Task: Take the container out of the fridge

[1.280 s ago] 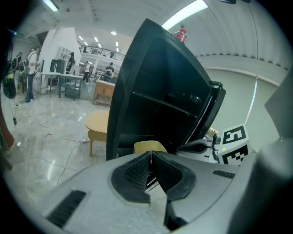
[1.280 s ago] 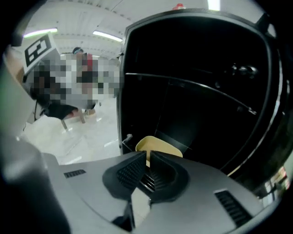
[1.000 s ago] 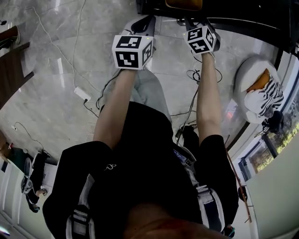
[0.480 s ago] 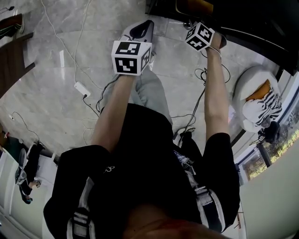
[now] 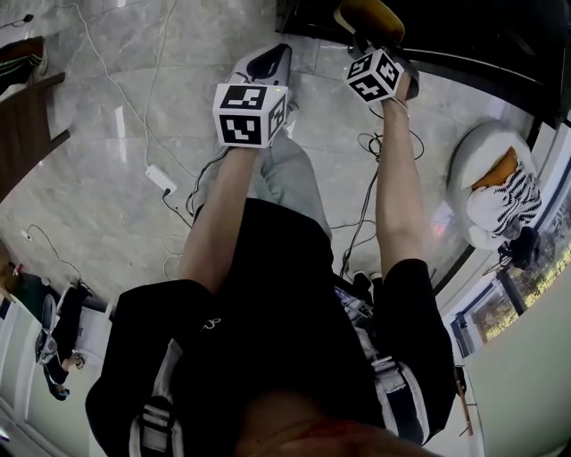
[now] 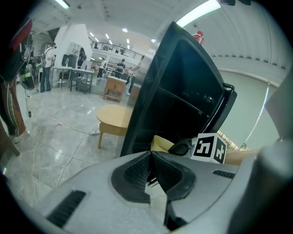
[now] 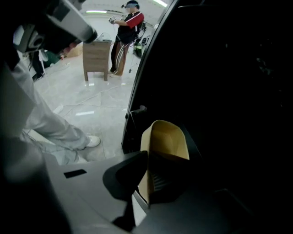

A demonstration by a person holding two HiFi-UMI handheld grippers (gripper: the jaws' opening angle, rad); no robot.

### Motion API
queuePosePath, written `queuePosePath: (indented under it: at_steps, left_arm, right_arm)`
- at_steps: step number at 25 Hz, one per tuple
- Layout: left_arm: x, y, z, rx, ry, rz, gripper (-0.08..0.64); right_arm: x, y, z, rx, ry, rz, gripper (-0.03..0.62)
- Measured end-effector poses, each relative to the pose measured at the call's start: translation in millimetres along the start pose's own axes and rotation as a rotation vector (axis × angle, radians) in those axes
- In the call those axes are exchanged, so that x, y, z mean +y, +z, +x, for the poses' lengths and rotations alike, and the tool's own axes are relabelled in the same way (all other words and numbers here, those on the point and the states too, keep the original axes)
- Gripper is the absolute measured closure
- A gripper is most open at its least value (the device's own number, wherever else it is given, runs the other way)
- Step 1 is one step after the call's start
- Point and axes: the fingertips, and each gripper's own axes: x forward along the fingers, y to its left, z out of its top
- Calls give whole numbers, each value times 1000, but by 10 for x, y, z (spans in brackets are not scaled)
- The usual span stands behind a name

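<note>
A tan open container [image 7: 165, 141] sits at the mouth of the black fridge [image 7: 219, 91], and my right gripper [image 7: 149, 157] is shut on its near wall. From the head view the container [image 5: 370, 18] shows at the fridge's dark edge, just beyond the right gripper's marker cube [image 5: 373, 74]. My left gripper [image 6: 150, 157] is shut with its pads touching and nothing between them. It hangs to the left of the fridge [image 6: 178, 100], beside the container [image 6: 160, 143]. Its marker cube [image 5: 250, 113] is above my left leg.
Cables [image 5: 370, 183] and a power strip [image 5: 161, 179] lie on the marble floor. A white cushion with a striped item [image 5: 495, 183] sits at the right. A round wooden table [image 6: 114, 119] stands left of the fridge. A wooden cabinet [image 7: 96, 57] and a person [image 7: 128, 32] are farther off.
The right gripper has shifted slightly left and toward me, and more of the tan container now shows at the fridge's edge. The left gripper has hardly moved.
</note>
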Motion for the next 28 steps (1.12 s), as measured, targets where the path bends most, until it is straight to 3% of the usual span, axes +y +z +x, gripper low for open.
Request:
queuePosePath:
  at_steps: [4,9,12,15,21,24,28]
  left_arm:
    - [-107,13,-90,-7,-24,13,545]
    - [-279,106,-187,-28,-64,39,545]
    - [-435,152,-290,-28,-63,127,545]
    - [-707,342,-279,-67,-101,217,545]
    - [-1178,775,-317,-170,-185,263,545]
    - [-1376,965,-403,-219,-219,288,545]
    - [-1639,1196,-536,-277,-267,328,545]
  right_arm:
    - [70,127,-298,-88,-15,204,574]
    - [52,204,-874,-164,-100,467,575]
    - [109,235,-1281,-249,-144,675,575]
    - [53,174,-1664,-332,-229,848,575]
    - [-262,-19,-2427,-546,-428,1208,575]
    - [-438,-46,-2822,-662,-494,1302,575]
    - [-609,-68,-3285,-750,-579,1320,577]
